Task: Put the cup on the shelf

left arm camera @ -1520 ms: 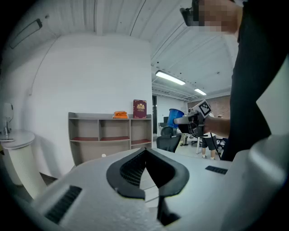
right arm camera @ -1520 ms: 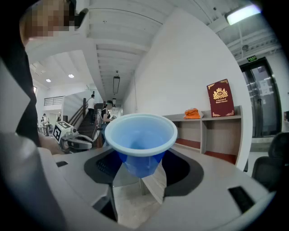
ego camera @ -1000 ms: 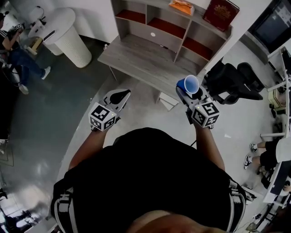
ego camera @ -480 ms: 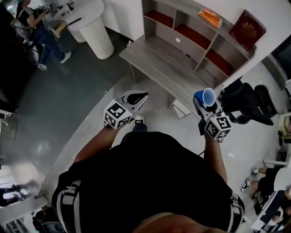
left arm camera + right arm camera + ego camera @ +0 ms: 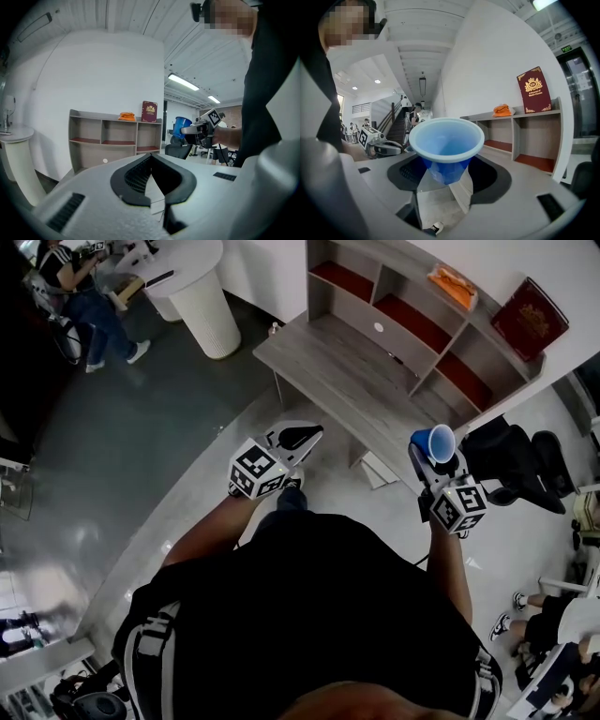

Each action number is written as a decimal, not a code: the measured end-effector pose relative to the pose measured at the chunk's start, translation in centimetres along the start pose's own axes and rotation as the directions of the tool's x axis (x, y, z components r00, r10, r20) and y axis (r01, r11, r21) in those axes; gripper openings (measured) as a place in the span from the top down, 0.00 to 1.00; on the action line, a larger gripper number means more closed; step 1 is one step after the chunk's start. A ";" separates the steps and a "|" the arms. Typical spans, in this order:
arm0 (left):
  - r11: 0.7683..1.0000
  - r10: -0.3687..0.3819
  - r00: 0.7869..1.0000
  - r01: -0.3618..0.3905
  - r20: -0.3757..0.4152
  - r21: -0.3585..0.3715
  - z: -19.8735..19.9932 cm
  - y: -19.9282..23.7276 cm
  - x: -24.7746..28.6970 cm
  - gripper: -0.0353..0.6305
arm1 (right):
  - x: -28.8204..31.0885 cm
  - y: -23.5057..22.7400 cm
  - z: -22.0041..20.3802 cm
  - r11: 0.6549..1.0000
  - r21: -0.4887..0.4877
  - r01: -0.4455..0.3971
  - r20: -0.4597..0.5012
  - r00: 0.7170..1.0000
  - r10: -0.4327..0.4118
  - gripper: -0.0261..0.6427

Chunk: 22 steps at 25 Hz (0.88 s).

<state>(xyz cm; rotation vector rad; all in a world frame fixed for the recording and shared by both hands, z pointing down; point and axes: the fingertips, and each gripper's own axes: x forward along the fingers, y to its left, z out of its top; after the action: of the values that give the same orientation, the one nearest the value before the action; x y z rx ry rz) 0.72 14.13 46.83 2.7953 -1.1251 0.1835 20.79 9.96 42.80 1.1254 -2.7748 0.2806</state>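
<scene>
A blue cup (image 5: 438,443) stands upright, mouth up, with my right gripper (image 5: 433,457) shut on its lower part. In the right gripper view the cup (image 5: 446,145) fills the middle between the two jaws, empty inside. The grey shelf unit (image 5: 394,334) with red-brown shelf boards stands ahead, with a wide lower ledge (image 5: 347,381) in front. It also shows as the shelf (image 5: 525,140) to the right and the shelf (image 5: 112,136) straight ahead. My left gripper (image 5: 302,437) is shut with nothing in it, held level over the floor left of the cup.
An orange cloth (image 5: 450,282) and a dark red book (image 5: 528,320) sit on the shelf's top. A black office chair (image 5: 511,460) stands close to the right of the cup. A white round pedestal (image 5: 192,292) and a person (image 5: 80,292) are at far left.
The shelf has shifted right and slightly nearer in the head view as the person walks. Both grippers keep the same pose, with the cup still held.
</scene>
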 end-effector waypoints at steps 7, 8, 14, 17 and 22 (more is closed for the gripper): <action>1.000 -0.009 1.000 0.009 -0.008 -0.012 0.1 4.5 1.3 0.92 | 3.9 -2.2 0.6 0.999 0.024 0.030 0.004 1.000 -0.030 0.55; 1.000 -0.010 1.000 0.010 -0.009 -0.017 0.1 5.3 1.6 0.92 | 4.6 -2.5 0.8 0.999 0.032 0.030 0.004 1.000 -0.030 0.55; 0.999 -0.036 0.999 0.036 -0.013 -0.029 0.6 9.9 3.9 0.92 | 8.9 -4.2 2.0 0.998 0.022 0.056 0.002 0.998 -0.056 0.55; 0.998 -0.052 0.999 0.052 -0.003 -0.035 1.0 12.1 5.2 0.92 | 10.9 -5.2 2.1 0.997 0.037 0.068 -0.009 0.998 -0.068 0.55; 0.996 -0.075 0.997 0.075 0.008 -0.050 1.4 15.8 7.2 0.92 | 13.5 -7.0 2.7 0.994 0.041 0.099 -0.033 0.995 -0.098 0.55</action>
<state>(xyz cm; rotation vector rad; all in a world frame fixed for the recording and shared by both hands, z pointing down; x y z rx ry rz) -4.98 -2.33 47.66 2.7894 -1.0091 0.1379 15.88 -4.69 43.60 1.2524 -2.6881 0.3439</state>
